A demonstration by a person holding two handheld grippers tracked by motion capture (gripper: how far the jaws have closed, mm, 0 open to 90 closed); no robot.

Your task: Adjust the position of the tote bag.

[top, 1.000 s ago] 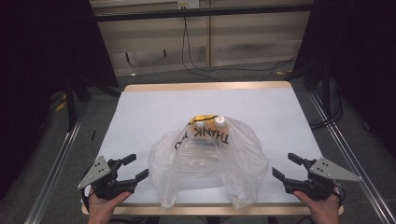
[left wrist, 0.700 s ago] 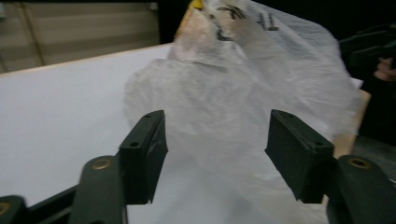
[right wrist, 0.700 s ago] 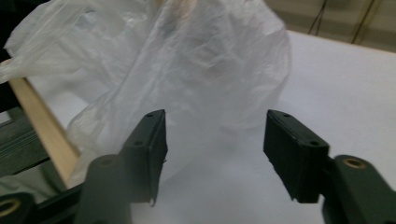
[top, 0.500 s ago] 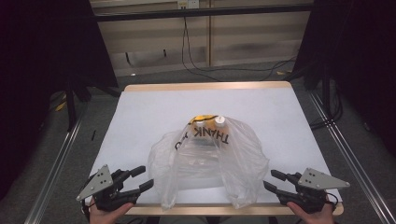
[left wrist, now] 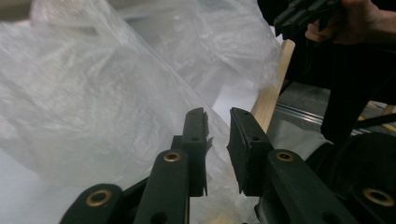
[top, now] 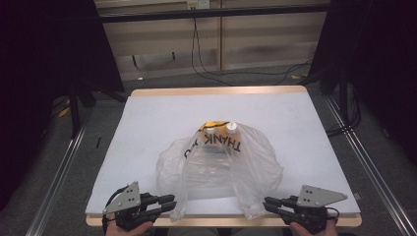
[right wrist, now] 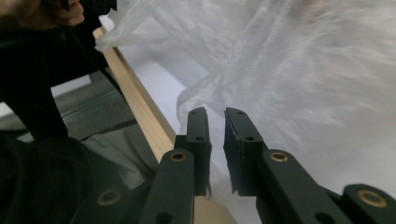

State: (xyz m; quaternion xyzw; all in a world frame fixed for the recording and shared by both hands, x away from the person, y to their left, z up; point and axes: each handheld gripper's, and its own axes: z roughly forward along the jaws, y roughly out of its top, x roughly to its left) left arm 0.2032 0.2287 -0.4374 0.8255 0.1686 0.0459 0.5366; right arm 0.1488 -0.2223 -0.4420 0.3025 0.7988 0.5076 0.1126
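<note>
The table (top: 147, 128) has a white top with a wooden edge, and past its 12 o'clock side black cables (top: 206, 64) trail over the grey floor in front of a pale wall. Metal rails (top: 54, 182) run along the floor at 9 and 3 o'clock of the table. Nothing lies between either gripper and the bag; only bare white tabletop separates them from it.

The bag (top: 216, 167) sits a little toward 6 o'clock from the table's middle. It is thin, clear, crinkled plastic, slumped into a wide mound, with black letters reading THANK upside down near its top. At its 12 o'clock end two white caps (top: 231, 128) and a bit of yellow show at the bag's mouth. Two loose flaps hang toward 6 o'clock, one at each lower corner, reaching nearly to the table's wooden edge.

The left gripper (top: 169, 200) is at 7 o'clock of the bag, at the table's near edge, its tips pointing toward 3 o'clock just beside the bag's left flap. Its jaws have just been closing; in the left gripper view a narrow gap remains between them with nothing in it, so it grasps nothing. The right gripper (top: 268, 201) is at 5 o'clock of the bag, pointing toward 9 o'clock just beside the right flap. Its jaws have also just been closing and stand nearly together, a slim empty gap between them, the bag lying beyond their tips.
</note>
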